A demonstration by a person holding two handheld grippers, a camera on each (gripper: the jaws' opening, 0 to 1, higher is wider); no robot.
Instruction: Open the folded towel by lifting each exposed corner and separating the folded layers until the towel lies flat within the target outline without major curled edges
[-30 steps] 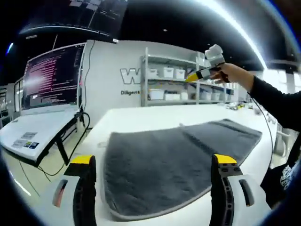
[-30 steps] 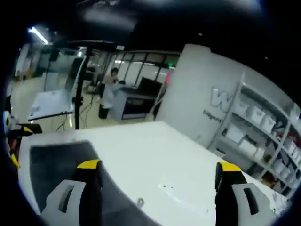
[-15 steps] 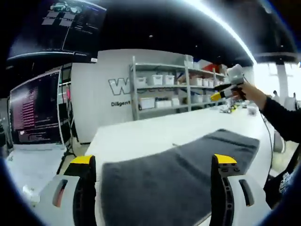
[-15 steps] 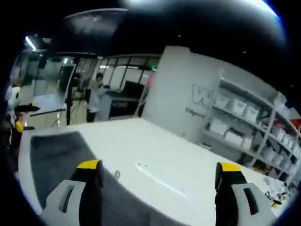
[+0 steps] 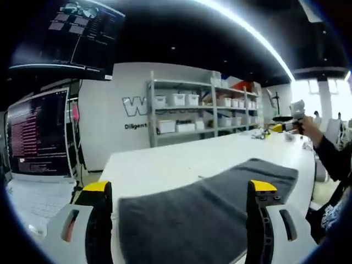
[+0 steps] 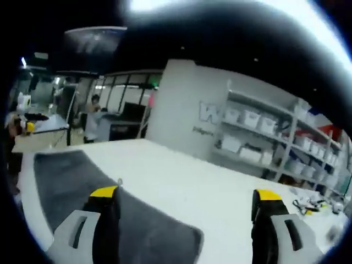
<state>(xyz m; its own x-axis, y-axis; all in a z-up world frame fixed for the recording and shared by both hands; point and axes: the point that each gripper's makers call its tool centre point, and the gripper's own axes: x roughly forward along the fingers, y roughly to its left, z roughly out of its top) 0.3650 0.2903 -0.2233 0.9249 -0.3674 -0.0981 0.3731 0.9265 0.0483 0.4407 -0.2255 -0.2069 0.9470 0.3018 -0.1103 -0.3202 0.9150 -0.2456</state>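
Towel (image 5: 209, 212): dark grey, lying on a white table (image 5: 165, 162); in the left gripper view it spreads from between the jaws toward the far right, long axis running from near left to far right, its far end reaching near the table's right edge. In the right gripper view the same towel (image 6: 82, 187) stretches from the far left toward the near middle, ending in a rounded corner between the jaws; whether any fold remains, I cannot tell. Left gripper (image 5: 179, 190): yellow-tipped jaws spread wide, nothing between them, held above the towel's near end. Right gripper (image 6: 184, 195): jaws likewise wide and empty, over towel and bare table; in the left gripper view it (image 5: 286, 122) shows at the far right, raised well above the table in a person's hand (image 5: 309, 127) with a dark sleeve (image 5: 333, 159). Monitor (image 5: 36, 135): at left, dark screen with lines of text. Shelf (image 5: 203, 110): against the far wall, holding white bins. Wall lettering (image 5: 137, 105): large white letter, partly hidden by the shelf.
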